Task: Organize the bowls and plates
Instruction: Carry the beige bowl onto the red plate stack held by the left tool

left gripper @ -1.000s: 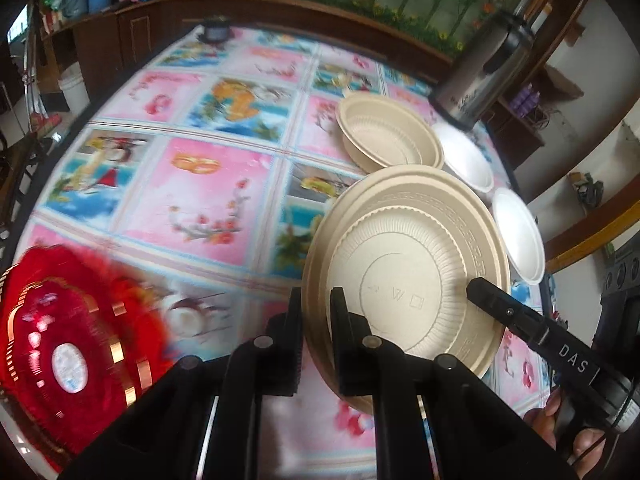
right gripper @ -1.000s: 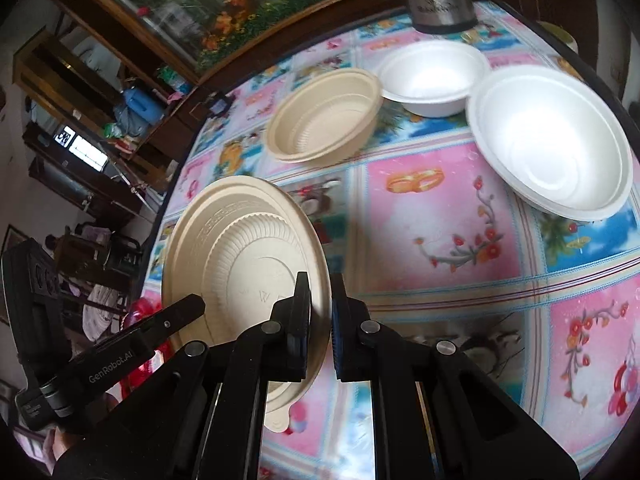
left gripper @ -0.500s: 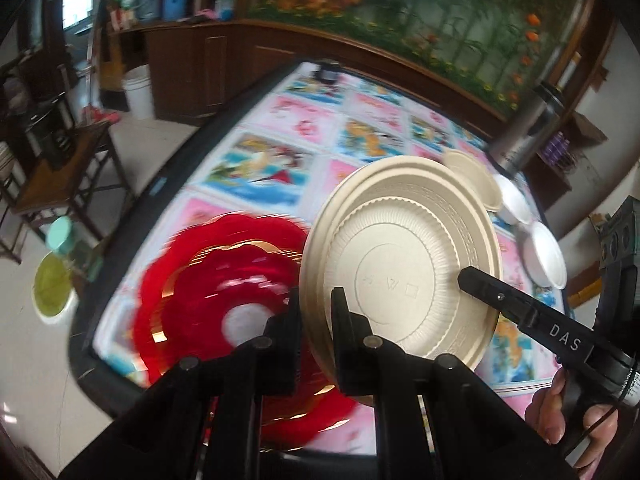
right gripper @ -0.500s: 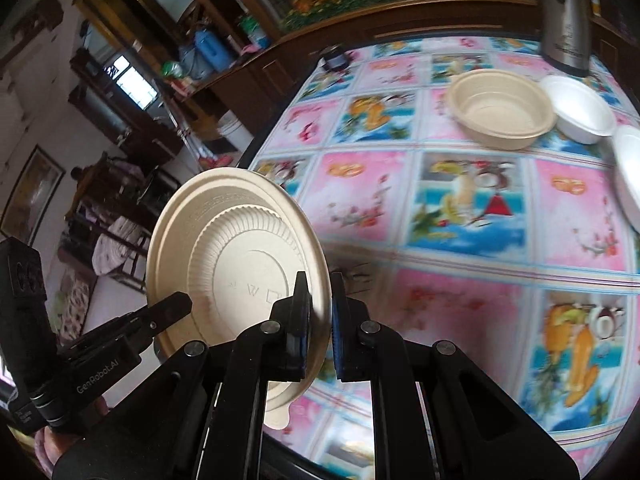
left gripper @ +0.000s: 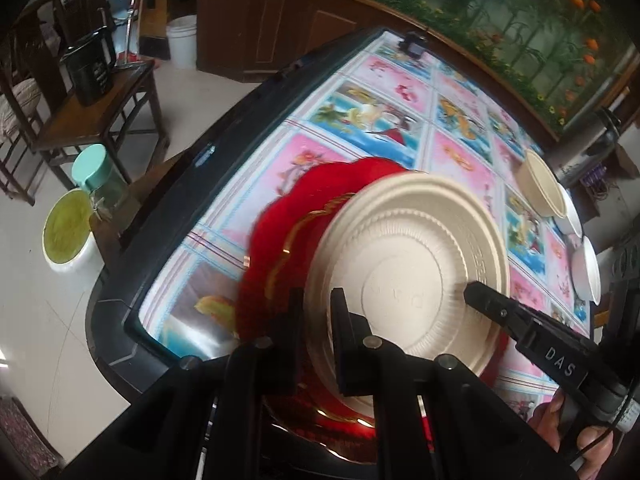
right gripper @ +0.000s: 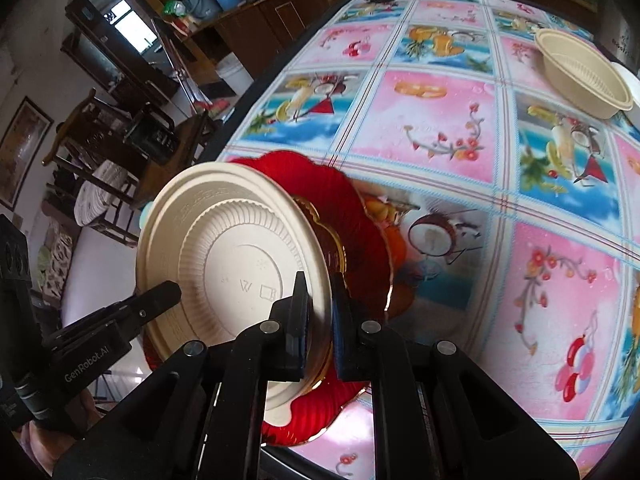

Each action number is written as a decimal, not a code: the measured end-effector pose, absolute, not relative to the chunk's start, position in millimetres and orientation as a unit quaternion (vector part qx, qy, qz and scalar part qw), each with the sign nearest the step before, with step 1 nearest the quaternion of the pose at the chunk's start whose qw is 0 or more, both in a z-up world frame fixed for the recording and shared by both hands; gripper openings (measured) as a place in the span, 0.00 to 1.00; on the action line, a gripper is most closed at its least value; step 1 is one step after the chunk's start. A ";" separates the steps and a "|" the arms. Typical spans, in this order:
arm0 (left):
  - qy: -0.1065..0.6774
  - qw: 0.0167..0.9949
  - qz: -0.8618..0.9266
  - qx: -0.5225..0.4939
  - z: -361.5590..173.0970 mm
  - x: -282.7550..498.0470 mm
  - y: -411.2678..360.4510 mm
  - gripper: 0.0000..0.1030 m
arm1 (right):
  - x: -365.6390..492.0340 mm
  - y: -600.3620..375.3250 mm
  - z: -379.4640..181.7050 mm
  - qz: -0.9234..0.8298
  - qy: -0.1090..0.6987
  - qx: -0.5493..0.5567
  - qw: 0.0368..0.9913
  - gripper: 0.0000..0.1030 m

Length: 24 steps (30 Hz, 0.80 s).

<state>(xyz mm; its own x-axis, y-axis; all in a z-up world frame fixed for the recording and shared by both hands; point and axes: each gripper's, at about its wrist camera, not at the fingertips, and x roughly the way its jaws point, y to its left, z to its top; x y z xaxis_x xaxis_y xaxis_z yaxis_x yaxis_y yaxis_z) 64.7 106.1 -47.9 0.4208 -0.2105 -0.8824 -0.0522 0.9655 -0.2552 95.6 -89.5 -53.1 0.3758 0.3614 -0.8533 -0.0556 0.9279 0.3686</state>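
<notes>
Patterned cloth [right gripper: 436, 120] covers the table. Left gripper [left gripper: 316, 316] and right gripper [right gripper: 320, 308], both angled downward, each clamp opposite rims of 1 beige plate [right gripper: 240, 264], held tilted, underside visible, over a red plate [left gripper: 280, 240] near the table's edge.

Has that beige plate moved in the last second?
Yes. The beige plate, pinched by both grippers, has travelled away from the beige bowl and now hangs over the red plate at the table's near edge.
</notes>
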 end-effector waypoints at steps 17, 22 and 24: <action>0.519 0.848 -0.013 -0.105 -40.7 64.2 118.6 0.17 | 86.7 -104.2 -35.0 0.142 0.488 0.149 0.848 0.19; 0.482 0.873 0.038 -0.066 -23.2 53.2 118.9 0.22 | 71.2 -147.8 -18.3 0.127 0.441 0.171 0.872 0.19; 0.457 0.886 0.054 -0.059 -11.4 47.2 119.3 0.23 | 65.0 -167.4 -16.4 0.108 0.424 0.176 0.882 0.19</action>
<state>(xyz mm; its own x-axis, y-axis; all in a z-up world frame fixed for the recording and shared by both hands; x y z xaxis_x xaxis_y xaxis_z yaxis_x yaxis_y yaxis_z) 47.2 119.3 -11.4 0.5773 0.0416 -0.8155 -0.1490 0.9873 -0.0551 65.0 -167.4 -16.4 0.6175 0.3386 -0.7100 -0.0409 0.9152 0.4009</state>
